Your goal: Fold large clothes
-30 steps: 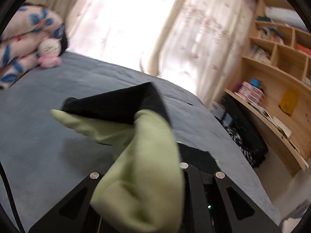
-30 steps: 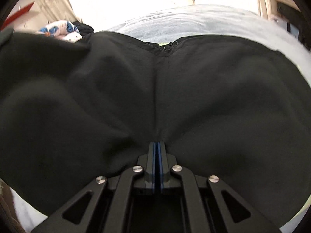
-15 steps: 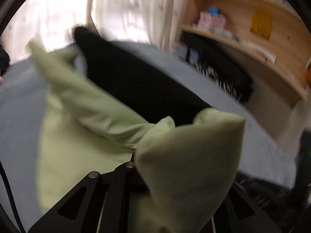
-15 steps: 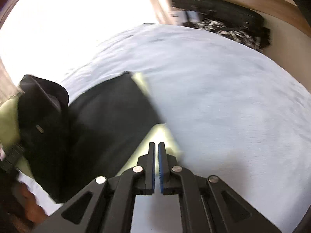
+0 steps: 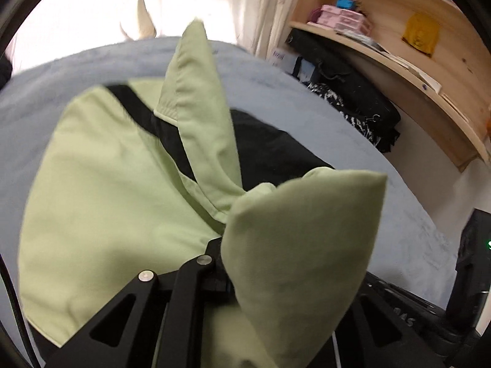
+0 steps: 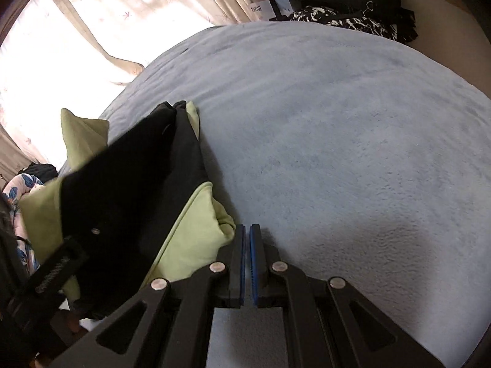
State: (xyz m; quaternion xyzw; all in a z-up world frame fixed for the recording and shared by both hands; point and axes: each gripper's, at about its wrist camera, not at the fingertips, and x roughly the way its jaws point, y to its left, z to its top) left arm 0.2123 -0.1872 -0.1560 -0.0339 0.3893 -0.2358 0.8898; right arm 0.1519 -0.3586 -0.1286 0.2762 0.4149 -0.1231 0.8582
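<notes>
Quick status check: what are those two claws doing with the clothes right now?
Left gripper shut on green-and-black garment. Right gripper shut, holding nothing, beside garment. Grey bedspread ahead, nothing in the way.

A garment (image 5: 107, 199) in two colours, pale green on one face and black on the other, lies on a blue-grey bed cover (image 6: 353, 128). Cream curtains (image 6: 147, 9) with a faint pink leaf print hang at a bright window. Light wooden shelves (image 5: 399, 30) carry pink boxes (image 5: 340, 18), a small blue thing and a mustard-yellow cloth (image 5: 420, 33). A black bag (image 5: 346, 82) sits beside black-and-white patterned fabric (image 6: 346, 20). Bedding (image 6: 21, 190) at the edge is white with blue flowers.
</notes>
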